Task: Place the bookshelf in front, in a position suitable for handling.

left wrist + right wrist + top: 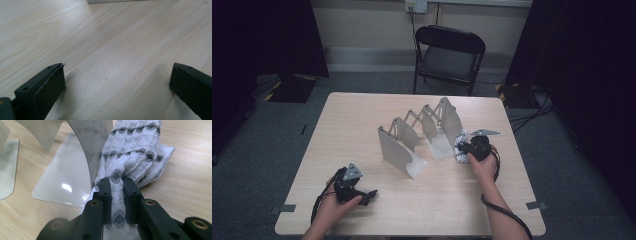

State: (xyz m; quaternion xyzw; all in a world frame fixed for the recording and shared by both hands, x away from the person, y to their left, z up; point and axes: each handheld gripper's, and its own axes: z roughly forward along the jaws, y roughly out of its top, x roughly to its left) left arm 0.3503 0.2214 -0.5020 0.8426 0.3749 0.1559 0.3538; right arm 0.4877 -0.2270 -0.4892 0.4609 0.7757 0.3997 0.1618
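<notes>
Clearly soft, light and floppy, the patterned cloth (pixel 130 152) sits at 3 o'clock of the white rack (pixel 422 132) on the surface (pixel 362 115), pinched mid-bunch by the closed right tool (pixel 117 185), a good hold; left tool (pixel 117 80) open, empty.

Two grippers (pixel 371 194) (pixel 460 148), one patterned cloth (pixel 135 152), one chair (pixel 449 55) and seemingly four rack panels (pixel 398 150) are showing.

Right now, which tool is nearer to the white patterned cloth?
Right. The right tool is clamped on the white patterned cloth beside the expanding rack. The left tool rests open on the table, far across from it.
</notes>
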